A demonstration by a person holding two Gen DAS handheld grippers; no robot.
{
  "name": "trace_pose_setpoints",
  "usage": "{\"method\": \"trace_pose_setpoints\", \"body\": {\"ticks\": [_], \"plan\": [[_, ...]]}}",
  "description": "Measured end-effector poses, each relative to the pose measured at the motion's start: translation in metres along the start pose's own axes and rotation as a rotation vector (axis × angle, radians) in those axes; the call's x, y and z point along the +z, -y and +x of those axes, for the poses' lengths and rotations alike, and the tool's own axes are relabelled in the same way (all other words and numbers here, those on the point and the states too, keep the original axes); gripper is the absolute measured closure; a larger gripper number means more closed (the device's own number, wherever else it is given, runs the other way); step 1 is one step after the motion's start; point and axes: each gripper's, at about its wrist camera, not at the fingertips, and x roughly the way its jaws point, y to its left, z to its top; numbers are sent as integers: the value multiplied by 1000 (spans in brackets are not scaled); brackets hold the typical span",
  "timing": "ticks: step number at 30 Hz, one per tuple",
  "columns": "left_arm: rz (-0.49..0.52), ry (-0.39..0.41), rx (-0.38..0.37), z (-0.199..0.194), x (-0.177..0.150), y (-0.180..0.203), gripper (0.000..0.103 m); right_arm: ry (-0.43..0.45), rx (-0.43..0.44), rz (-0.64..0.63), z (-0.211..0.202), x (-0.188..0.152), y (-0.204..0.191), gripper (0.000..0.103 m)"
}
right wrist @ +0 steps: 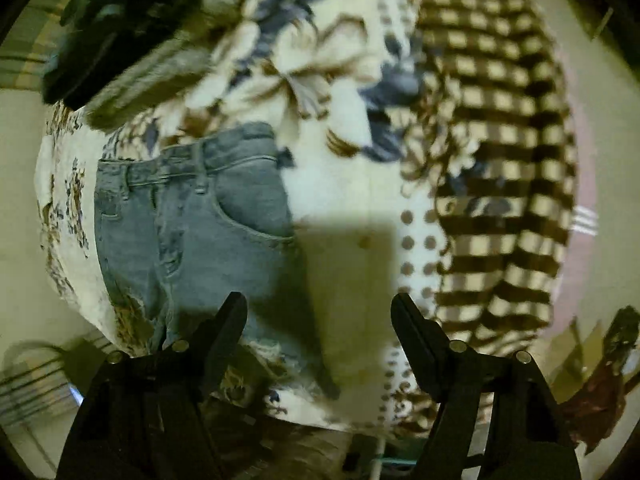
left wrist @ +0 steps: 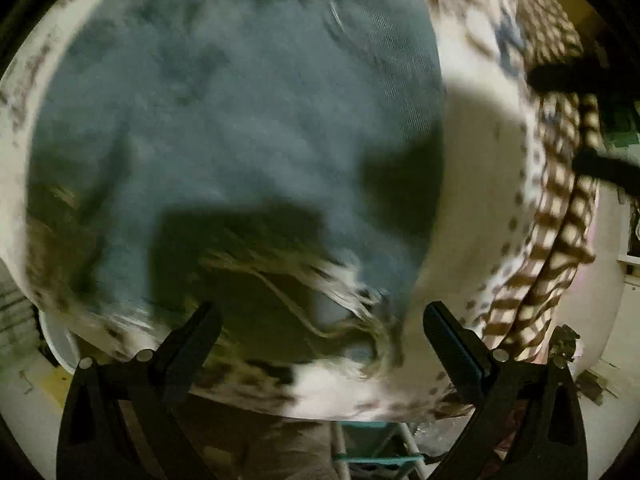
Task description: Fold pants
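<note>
Both claws are empty and spread wide: your left claw (left wrist: pixel 322 344) hangs over the frayed hem at the bottom of its frame, your right claw (right wrist: pixel 320 336) over bare sheet (right wrist: pixel 344 200) just right of the jeans (right wrist: pixel 208 224). The jeans lie flat on the floral sheet, filling the middle of the left view and sitting left of centre in the right view, with the waistband at the top and the frayed ends near the lower edge. They look already doubled leg over leg, since only one pocket side shows, though blur keeps me from being sure. They also read short for full-length pants, so a crosswise fold may be in too; I cannot tell. What seems left is at most one more fold and a smoothing. A checked blanket (right wrist: pixel 500 152) lies at the right, clear of the jeans.
</note>
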Motion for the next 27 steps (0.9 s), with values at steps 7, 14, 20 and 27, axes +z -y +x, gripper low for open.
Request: {"method": "trace_pose_setpoints", "body": {"ticks": [7, 14, 20, 27], "plan": [[-29, -24, 5, 33, -17, 25, 1, -31, 0, -82, 37, 17, 4, 26], [-115, 58, -13, 14, -4, 10, 46, -17, 103, -143, 52, 45, -19, 26], [-146, 98, -72, -23, 5, -6, 96, -35, 116, -174, 68, 61, -43, 30], [-181, 129, -149, -69, 5, -31, 98, 27, 47, -213, 59, 57, -66, 92]]}}
